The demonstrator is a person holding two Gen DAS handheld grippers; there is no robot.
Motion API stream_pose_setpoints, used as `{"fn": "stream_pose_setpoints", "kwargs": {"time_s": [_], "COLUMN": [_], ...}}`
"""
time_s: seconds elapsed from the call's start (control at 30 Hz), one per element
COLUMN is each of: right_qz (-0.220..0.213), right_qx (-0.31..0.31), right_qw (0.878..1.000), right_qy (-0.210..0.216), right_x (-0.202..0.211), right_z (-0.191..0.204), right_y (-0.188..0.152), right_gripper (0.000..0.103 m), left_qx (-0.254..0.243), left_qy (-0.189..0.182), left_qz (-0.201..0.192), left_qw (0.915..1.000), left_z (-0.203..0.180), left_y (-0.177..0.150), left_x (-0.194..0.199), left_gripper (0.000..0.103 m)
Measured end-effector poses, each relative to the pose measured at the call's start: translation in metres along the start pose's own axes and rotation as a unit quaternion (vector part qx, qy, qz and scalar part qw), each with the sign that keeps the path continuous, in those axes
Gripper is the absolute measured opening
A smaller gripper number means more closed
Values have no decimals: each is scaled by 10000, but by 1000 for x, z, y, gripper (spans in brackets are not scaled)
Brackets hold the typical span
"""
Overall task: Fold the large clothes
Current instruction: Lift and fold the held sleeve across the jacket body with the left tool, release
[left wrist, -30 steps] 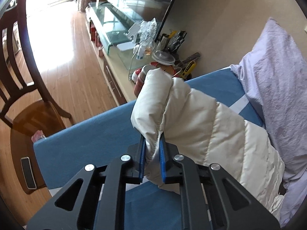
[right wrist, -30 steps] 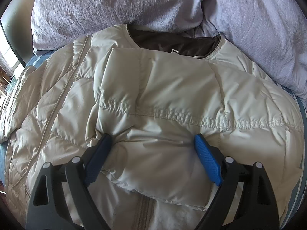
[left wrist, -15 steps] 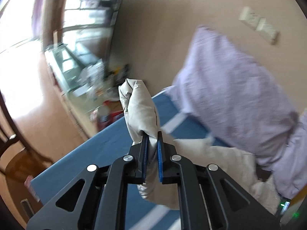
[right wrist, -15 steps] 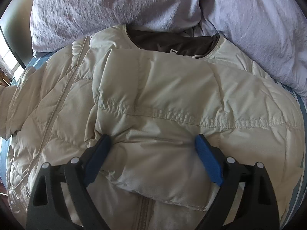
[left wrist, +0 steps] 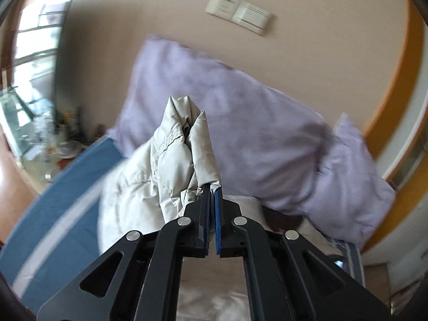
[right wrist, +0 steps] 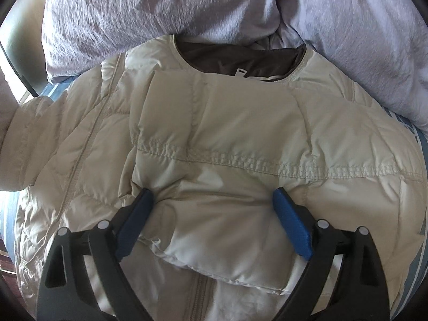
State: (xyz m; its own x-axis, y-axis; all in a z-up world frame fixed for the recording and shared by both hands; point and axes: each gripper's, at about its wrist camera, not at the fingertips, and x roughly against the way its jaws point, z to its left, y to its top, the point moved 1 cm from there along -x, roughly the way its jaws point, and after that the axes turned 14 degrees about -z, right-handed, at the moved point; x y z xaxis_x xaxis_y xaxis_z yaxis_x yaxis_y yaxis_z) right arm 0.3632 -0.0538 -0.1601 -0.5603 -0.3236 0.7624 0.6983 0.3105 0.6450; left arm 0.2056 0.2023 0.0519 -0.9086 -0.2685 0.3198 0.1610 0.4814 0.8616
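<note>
A cream quilted down jacket (right wrist: 222,139) lies front-up on the blue bed, its brown-lined collar (right wrist: 240,58) toward the pillows. One sleeve is folded across the chest. My right gripper (right wrist: 211,200) stands open, its blue pads pressing down on that folded sleeve on either side of its cuff. In the left wrist view my left gripper (left wrist: 211,190) is shut on the cuff of the other sleeve (left wrist: 184,144), which it holds raised above the bed, the sleeve end standing up past the fingertips.
Lilac pillows (left wrist: 240,139) (right wrist: 128,13) lean on the beige wall at the head of the bed. The blue striped sheet (left wrist: 61,195) shows to the left. A cluttered low cabinet (left wrist: 45,144) stands beyond the bed's left edge. Wall switches (left wrist: 238,13) sit above.
My left gripper lifted the sleeve cuff up and swung toward the pillows, rolling as it went; its pads closed tighter on the cloth. The right gripper stayed put on the folded sleeve.
</note>
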Motion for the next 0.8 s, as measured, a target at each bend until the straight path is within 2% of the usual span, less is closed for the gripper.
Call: {"fn": "stream_pose_setpoints", "kwargs": {"time_s": [0.2,0.5,0.6,0.8], "right_qz": [112,192,117,-159], "right_qx": [-167,-337,-398,-299], "right_qw": [9996,9985,9986,9994], "right_qy": [184,393,334,-67], "right_x": [7,30,39,57], "right_z": [-8,-26,-35,-55], "right_y": [3,-1,-4,-11], "right_gripper": [94,95,95,95], "left_qx": [-101,-397,-449,-520], "left_qy": [-681,-1161,-1219,-1348], "left_qz": [471,1322,1614,2030], "left_qw": [9965,9836,9783,9685], "left_z": [-55,-112,-122,-136], "left_y": [-35,-102,-122,-155], "left_x": [-21,-54,-64,-72], "left_gripper": [1,1,1,0]}}
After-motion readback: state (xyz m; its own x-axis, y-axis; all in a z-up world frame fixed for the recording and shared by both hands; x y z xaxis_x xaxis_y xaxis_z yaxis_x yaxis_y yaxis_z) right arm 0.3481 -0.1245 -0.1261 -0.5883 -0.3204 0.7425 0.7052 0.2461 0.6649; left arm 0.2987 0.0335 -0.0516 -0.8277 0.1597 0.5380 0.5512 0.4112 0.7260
